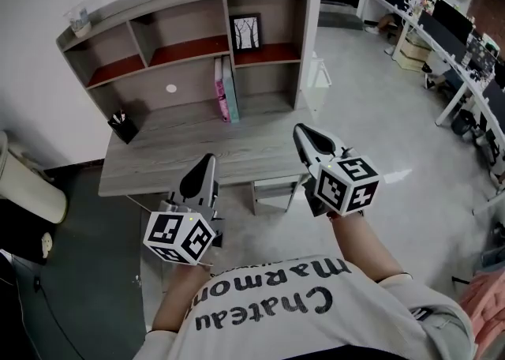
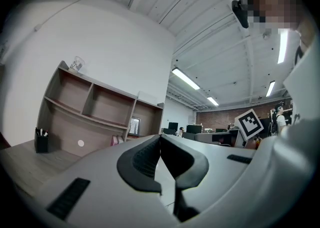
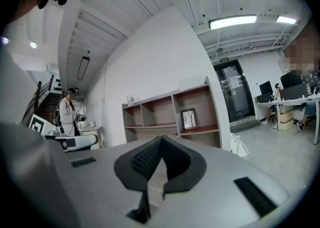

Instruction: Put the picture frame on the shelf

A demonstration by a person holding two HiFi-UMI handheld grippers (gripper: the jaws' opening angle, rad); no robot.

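The picture frame (image 1: pixel 246 32) is standing on the far shelf (image 1: pixel 276 54). It is probably light, stiff and fragile, so grip it by the edges. The left hand-held gripper (image 1: pixel 208 159) and right hand-held gripper (image 1: pixel 301 131) are sitting closed and empty.

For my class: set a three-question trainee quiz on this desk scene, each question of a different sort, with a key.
1. True or false: the picture frame stands in the upper right compartment of the shelf.
2. Pick one. The right gripper is: A) open and empty; B) shut and empty; C) shut on the frame.
3. Fill the gap: in the head view, the black pen holder stands at the ___ end of the desk.

Key: 1 true. 2 B: its jaws meet with nothing between them, short of the desk. 3 left.
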